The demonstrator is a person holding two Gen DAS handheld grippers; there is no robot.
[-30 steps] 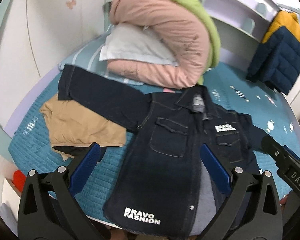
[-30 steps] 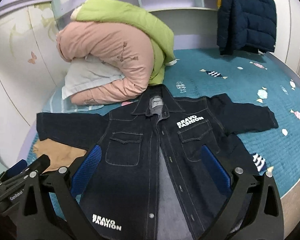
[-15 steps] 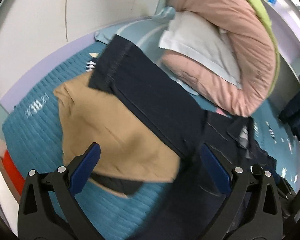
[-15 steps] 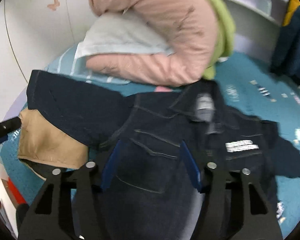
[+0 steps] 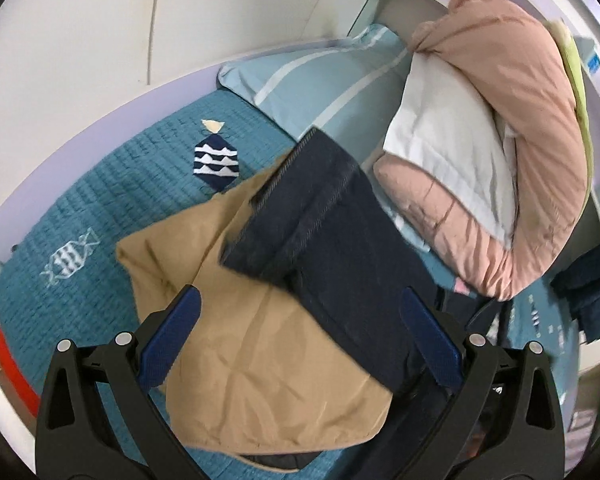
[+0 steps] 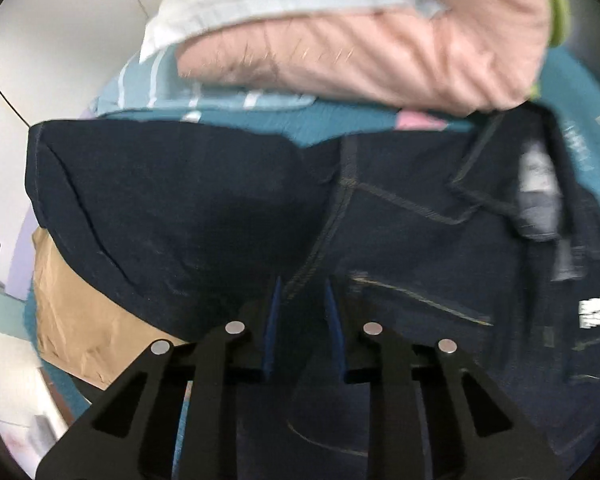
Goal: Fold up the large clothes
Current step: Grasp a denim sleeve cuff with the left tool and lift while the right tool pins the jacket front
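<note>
A teal quilted bedspread [image 5: 112, 200] fills the frame. The dark denim jacket [image 6: 420, 240] spreads across centre frame, its sleeve [image 5: 320, 216] overlapping a tan garment [image 5: 260, 360]. The left gripper [image 5: 300, 340] gapes wide; the right gripper [image 6: 300, 312] is closing around jacket fabric, grip uncertain.

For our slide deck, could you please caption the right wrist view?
Right tool closing over the dark denim jacket at its shoulder seam.

Rolled pink quilt [image 5: 512, 128] around a white pillow [image 5: 440, 136]; striped pale-blue pillow [image 5: 320, 80] beside it on teal bedspread [image 5: 112, 208].
</note>
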